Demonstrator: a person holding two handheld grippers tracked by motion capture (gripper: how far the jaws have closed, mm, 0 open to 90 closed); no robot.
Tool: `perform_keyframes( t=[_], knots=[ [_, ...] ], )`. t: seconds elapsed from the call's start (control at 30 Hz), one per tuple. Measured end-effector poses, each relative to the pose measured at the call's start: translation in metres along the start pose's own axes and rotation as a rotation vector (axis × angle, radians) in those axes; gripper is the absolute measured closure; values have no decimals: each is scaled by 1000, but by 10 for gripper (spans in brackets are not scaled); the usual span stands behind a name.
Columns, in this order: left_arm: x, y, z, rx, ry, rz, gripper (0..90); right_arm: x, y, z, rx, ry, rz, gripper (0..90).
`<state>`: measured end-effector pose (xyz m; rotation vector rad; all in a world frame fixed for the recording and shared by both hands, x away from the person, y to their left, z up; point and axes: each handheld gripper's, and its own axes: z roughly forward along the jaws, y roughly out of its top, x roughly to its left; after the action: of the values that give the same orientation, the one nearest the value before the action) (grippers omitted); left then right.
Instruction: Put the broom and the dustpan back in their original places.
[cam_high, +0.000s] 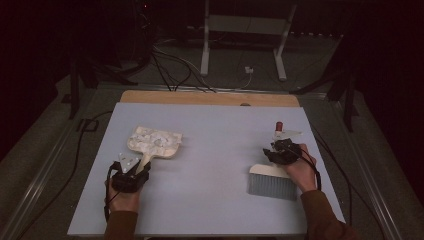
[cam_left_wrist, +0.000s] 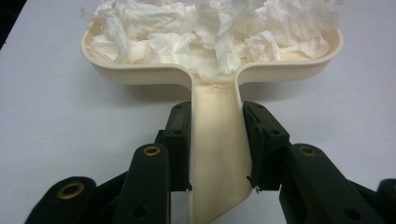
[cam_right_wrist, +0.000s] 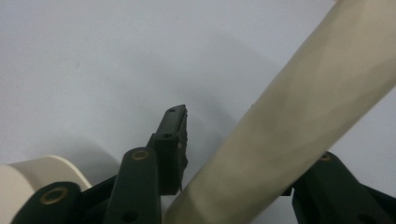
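Note:
A cream dustpan (cam_high: 155, 141) heaped with crumpled white tissue (cam_left_wrist: 210, 28) lies at the table's left. My left gripper (cam_high: 141, 167) is shut on its flat handle (cam_left_wrist: 217, 154), with both pads pressed against the handle's sides. At the right lies a hand brush with grey bristles (cam_high: 272, 184) and a red-tipped handle pointing away from me. My right gripper (cam_high: 280, 150) sits over that handle. In the right gripper view the pale brush handle (cam_right_wrist: 299, 121) crosses slantwise between the jaws. A gap shows between it and the left pad (cam_right_wrist: 173, 135), and the handle hides the other pad.
The pale blue-grey table top (cam_high: 215, 165) has a wooden strip (cam_high: 210, 97) along its far edge. Beyond it, black cables (cam_high: 170, 70) and a white stand's legs (cam_high: 205, 55) are on the floor. Bare table lies between the dustpan and the brush.

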<state>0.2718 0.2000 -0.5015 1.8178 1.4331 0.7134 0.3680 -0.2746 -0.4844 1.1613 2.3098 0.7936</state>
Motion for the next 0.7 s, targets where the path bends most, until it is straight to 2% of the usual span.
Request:
perform_keyframes(
  t=[0.27, 0.53, 0.7],
  knots=[
    [0, 1, 3, 7, 3, -4, 660, 2, 5, 8, 11, 10, 35, 493],
    [0, 2, 5, 12, 5, -9, 660, 5, 8, 19, 35, 6, 51, 466],
    [0, 1, 7, 23, 14, -13, 660, 1, 6, 22, 51, -32, 56, 461]
  ],
)
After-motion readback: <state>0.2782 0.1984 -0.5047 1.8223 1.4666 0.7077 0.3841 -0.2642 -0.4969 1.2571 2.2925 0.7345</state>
